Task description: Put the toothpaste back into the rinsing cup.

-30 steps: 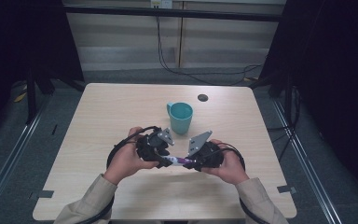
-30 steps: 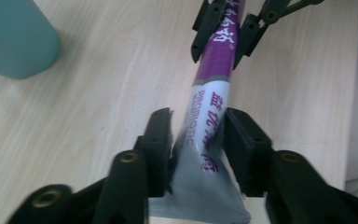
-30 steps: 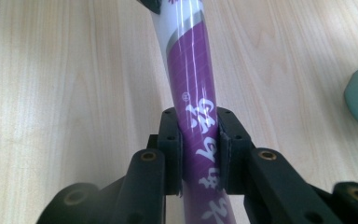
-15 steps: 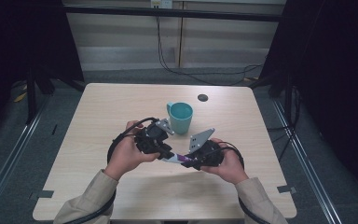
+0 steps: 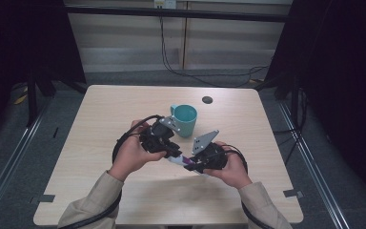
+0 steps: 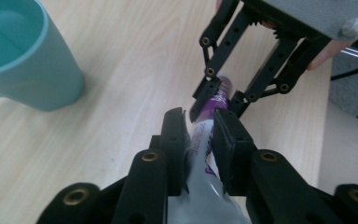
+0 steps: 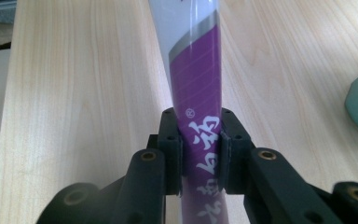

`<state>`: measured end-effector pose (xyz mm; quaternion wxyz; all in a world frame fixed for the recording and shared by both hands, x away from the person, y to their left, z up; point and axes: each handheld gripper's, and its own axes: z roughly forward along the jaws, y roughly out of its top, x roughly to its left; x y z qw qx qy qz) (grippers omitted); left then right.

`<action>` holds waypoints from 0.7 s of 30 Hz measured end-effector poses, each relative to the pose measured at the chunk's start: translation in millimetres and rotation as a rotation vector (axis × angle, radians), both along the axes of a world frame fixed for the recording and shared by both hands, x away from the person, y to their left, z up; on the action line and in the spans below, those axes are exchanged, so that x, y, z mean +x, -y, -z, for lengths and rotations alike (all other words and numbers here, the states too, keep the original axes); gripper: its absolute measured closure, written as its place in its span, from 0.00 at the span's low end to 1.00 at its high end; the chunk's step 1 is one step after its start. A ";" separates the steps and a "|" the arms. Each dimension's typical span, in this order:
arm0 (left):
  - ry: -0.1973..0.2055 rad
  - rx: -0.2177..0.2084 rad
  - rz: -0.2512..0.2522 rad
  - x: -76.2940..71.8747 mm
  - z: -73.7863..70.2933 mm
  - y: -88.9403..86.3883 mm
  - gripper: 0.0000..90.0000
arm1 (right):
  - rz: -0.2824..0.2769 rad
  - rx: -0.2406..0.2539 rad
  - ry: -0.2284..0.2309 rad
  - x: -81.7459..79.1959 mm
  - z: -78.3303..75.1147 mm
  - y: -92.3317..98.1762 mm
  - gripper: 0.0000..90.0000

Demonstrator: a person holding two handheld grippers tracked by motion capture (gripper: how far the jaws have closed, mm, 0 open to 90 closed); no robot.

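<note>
Gripping one tube (image 5: 183, 160) from both ends, the left claw (image 6: 199, 140) is clamped on its white part and the right claw (image 7: 199, 149) on its purple part, above the surface (image 5: 100, 109), near the cup (image 5: 185, 120)

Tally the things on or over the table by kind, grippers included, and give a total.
Grippers: 2, left gripper and right gripper, both shut on the tube
Tubes: 1, tube
Mugs: 1, mug
Total: 4
</note>
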<state>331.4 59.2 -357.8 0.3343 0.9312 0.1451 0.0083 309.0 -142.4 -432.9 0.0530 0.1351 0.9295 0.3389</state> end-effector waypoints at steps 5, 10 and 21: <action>0.022 -0.066 -0.032 2.7 -7.2 -8.2 0.73 | -0.004 -0.030 0.008 -0.4 1.5 2.0 0.83; 0.026 -0.108 -0.075 4.4 -9.0 -19.4 0.57 | 0.027 -0.004 -0.009 1.1 6.4 13.3 0.83; -0.020 -0.157 -0.179 12.9 14.8 -50.1 0.40 | 0.094 0.088 -0.013 6.1 2.2 32.9 0.83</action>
